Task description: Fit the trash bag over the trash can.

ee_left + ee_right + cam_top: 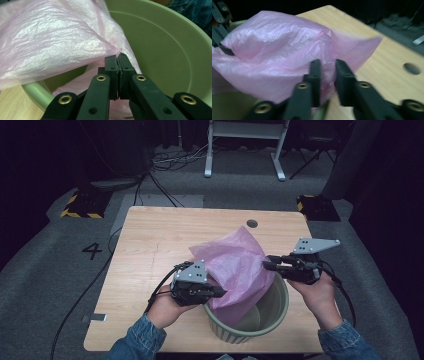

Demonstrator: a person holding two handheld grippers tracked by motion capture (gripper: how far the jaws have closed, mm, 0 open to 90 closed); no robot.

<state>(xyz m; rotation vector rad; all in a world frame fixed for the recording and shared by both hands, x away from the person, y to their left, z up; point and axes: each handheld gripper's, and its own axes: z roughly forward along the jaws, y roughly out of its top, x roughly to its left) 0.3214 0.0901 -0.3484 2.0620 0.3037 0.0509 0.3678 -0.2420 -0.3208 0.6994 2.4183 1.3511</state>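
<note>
The work in hand is lining a pale green bin with a pink plastic bag. The bin stands at the near edge of the wooden table. The bag rises above the bin's far-left rim, and its lower part hangs down inside the bin; no other contents are visible.

The left gripper has its jaws clamped narrow on the bag's edge at the bin's left rim, which anchors that side. The right gripper sits at the bag's right side above the right rim. Its jaws stand narrow with a small gap, and bag film lies between them; whether the pads press it cannot be told. Holding opposite edges likely serves to spread the mouth over the rim.
</note>
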